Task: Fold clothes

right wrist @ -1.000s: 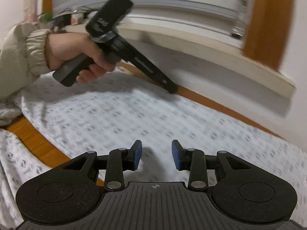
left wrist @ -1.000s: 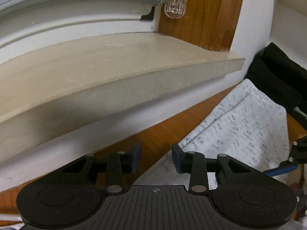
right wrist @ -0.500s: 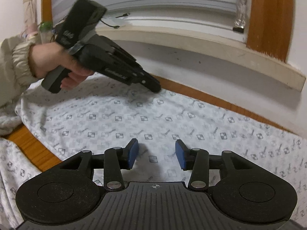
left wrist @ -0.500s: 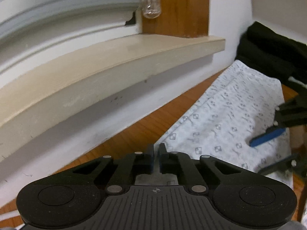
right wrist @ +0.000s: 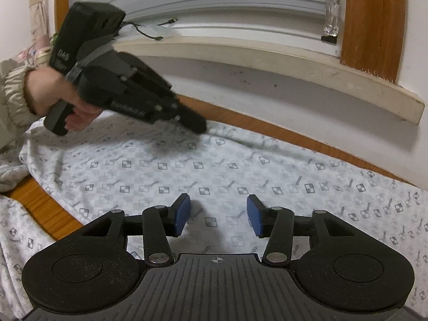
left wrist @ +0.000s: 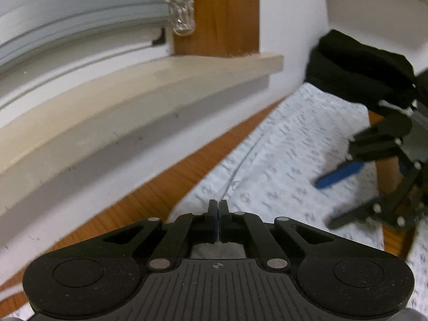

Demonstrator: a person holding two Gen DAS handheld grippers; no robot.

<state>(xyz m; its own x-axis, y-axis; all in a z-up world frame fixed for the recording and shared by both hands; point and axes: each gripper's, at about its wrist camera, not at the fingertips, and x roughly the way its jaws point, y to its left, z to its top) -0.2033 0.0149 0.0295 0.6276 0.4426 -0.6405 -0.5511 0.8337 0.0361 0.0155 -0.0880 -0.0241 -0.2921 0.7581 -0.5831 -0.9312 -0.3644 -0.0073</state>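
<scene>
One white cotton garment printed with small grey checked squares (right wrist: 214,165) lies spread flat on the orange-brown wooden table (right wrist: 40,203), under both pairs of fingers. The left gripper (left wrist: 218,208) has its jaws pressed together on the garment's far edge, beside the bare wood. The right gripper (right wrist: 218,215) has just been opening; its jaws stand half apart over the cloth, with nothing between the blue pads (right wrist: 182,214). Beyond the fingers runs a beige stone window sill (right wrist: 267,53).

Only "DAS" in pale letters reads on the left claw's (right wrist: 199,125) black housing; other print blurs.
</scene>
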